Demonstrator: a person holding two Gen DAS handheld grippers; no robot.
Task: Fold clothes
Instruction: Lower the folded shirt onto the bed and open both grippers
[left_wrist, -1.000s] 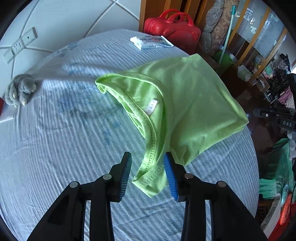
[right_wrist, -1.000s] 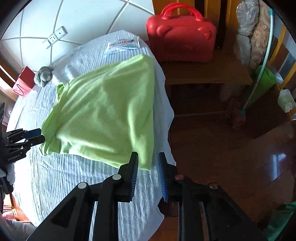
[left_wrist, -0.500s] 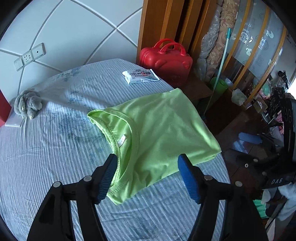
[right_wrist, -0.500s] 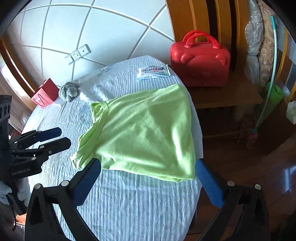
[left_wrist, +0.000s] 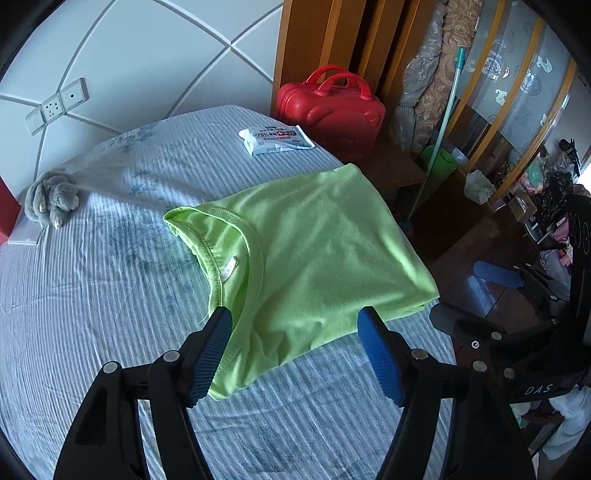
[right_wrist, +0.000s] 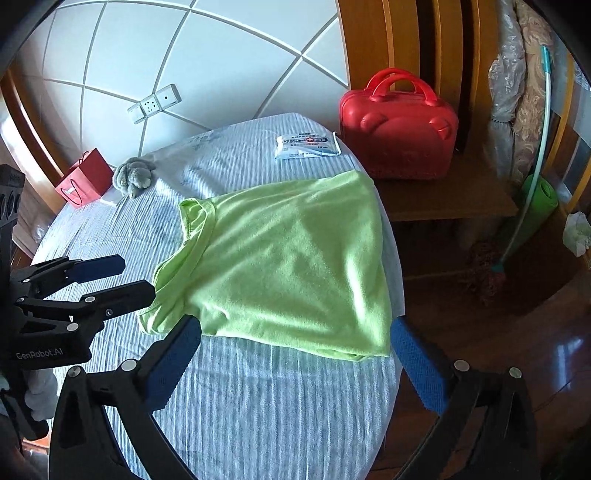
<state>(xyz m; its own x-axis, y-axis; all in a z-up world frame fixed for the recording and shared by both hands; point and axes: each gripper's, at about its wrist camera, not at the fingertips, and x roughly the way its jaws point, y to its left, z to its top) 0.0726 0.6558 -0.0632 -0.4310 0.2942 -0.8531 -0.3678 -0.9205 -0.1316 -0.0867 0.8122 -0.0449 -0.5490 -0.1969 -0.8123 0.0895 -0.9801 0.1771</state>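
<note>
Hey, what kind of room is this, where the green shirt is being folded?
Most likely a bedroom: the shirt lies on a striped bed sheet against a padded headboard, with a stuffed toy by it.

A home bedroom. A bed with striped blue sheet meets a padded white headboard (wall sockets set in it). A red suitcase sits on a wooden nightstand.

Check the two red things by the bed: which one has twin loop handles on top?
The red hard case on the wooden stand right of the bed; rounded shell, two loop handles. The other, the red paper bag left of the plush toy, is flat-sided.
</note>
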